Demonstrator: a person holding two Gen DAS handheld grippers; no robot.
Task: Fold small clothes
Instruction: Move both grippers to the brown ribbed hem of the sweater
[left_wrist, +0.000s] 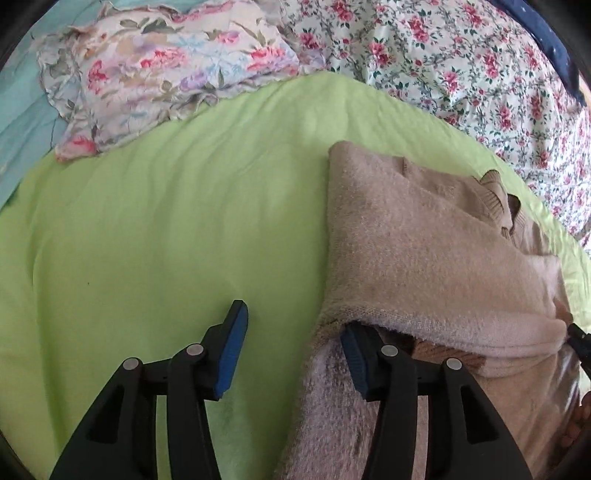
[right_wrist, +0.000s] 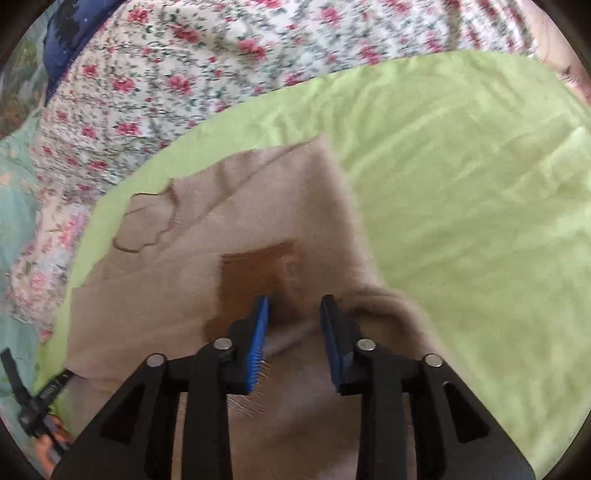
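A beige fuzzy knit sweater (left_wrist: 424, 236) lies partly folded on a lime green sheet (left_wrist: 166, 221). My left gripper (left_wrist: 295, 325) is open at the sweater's left hem; its right finger (left_wrist: 356, 358) is tucked under a folded edge, its left finger (left_wrist: 232, 339) is over bare sheet. In the right wrist view the same sweater (right_wrist: 258, 206) shows a brown patch (right_wrist: 255, 266). My right gripper (right_wrist: 295, 314) is open just above the sweater's lower part, with fabric between the jaws but not clamped.
A floral pillow (left_wrist: 155, 74) lies at the back left and a rose-print quilt (left_wrist: 461, 66) at the back right. A turquoise cover (left_wrist: 22, 110) is at the far left. The left gripper's body shows in the right wrist view (right_wrist: 33, 406).
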